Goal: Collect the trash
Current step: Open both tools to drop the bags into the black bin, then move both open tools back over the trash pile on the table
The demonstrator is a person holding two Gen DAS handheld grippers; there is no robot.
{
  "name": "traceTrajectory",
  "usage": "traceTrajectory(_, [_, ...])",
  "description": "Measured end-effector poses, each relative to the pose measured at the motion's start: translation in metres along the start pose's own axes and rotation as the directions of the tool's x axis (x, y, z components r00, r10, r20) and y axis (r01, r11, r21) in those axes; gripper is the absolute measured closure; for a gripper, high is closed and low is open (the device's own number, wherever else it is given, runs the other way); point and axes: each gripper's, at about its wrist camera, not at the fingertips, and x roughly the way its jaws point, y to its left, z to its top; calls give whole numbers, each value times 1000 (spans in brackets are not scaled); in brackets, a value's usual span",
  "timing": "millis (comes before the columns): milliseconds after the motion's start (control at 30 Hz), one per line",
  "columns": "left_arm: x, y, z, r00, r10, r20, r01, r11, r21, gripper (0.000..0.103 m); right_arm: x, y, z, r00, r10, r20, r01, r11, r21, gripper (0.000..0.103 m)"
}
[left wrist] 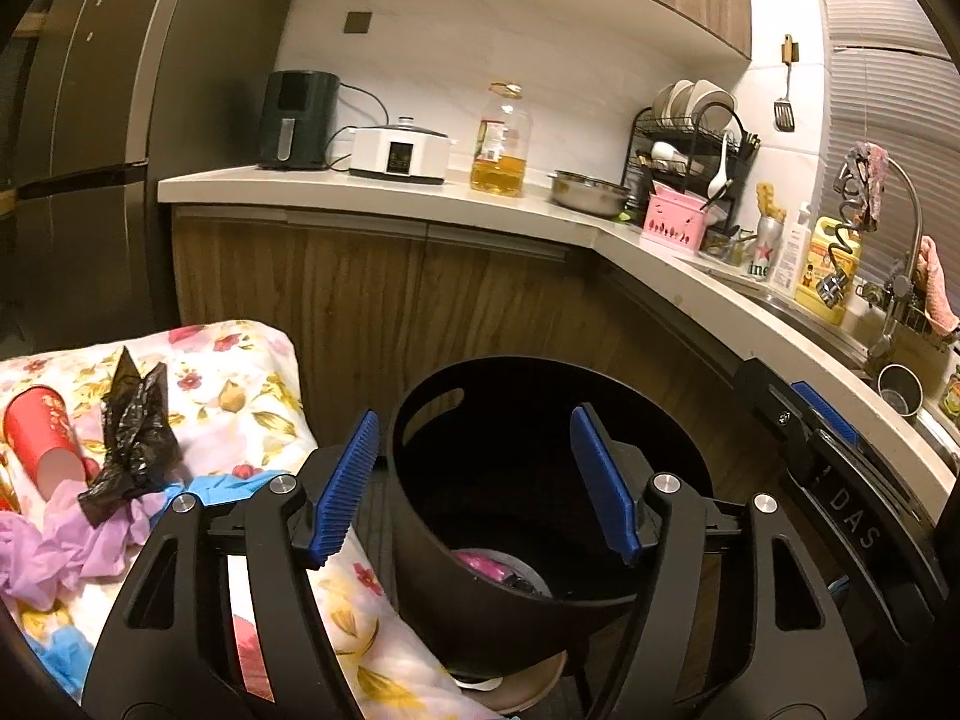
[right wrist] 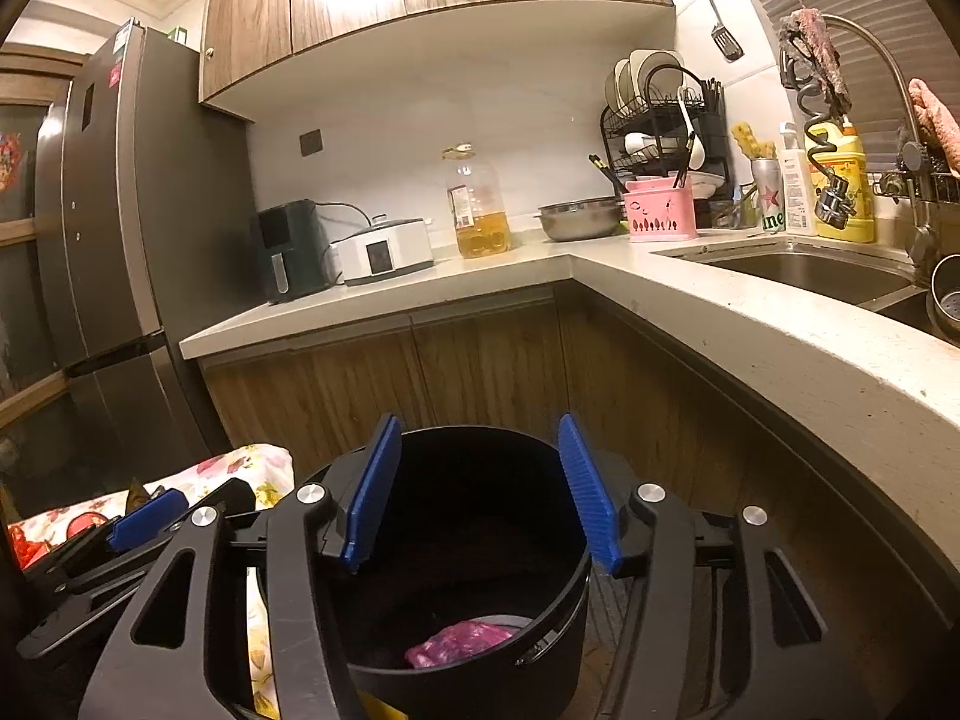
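Pink wrapper [right wrist: 459,643] already down in black bin [right wrist: 558,606] — cup [left wrist: 45,441], black bag [left wrist: 135,438], purple wrap [left wrist: 57,546] left on floral bench [left wrist: 252,360]. Both grippers [left wrist: 474,486] [right wrist: 480,495] apart, empty.

surface: floral-cloth table [left wrist: 252,360] | on it: red cup [left wrist: 45,441], black plastic bag [left wrist: 135,441], purple wrapper [left wrist: 54,546]

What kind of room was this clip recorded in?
A home kitchen, almost certainly. A stainless steel sink is set in the pale L-shaped countertop, a black wire dish rack holds bowls, and a tall grey refrigerator stands at the left end.
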Motion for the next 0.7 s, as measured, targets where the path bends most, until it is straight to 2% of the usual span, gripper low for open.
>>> traceTrajectory(367, [-48,21,-6,993,110,54,-109,994,-11,33,-23,21,-6,1000,28,8,-28,999,-34,33])
traceTrajectory(700, [-108,52,-15,967,234,105,-231,972,-41,32,-53,46,-14,999,40,10,-40,997,-72,31])
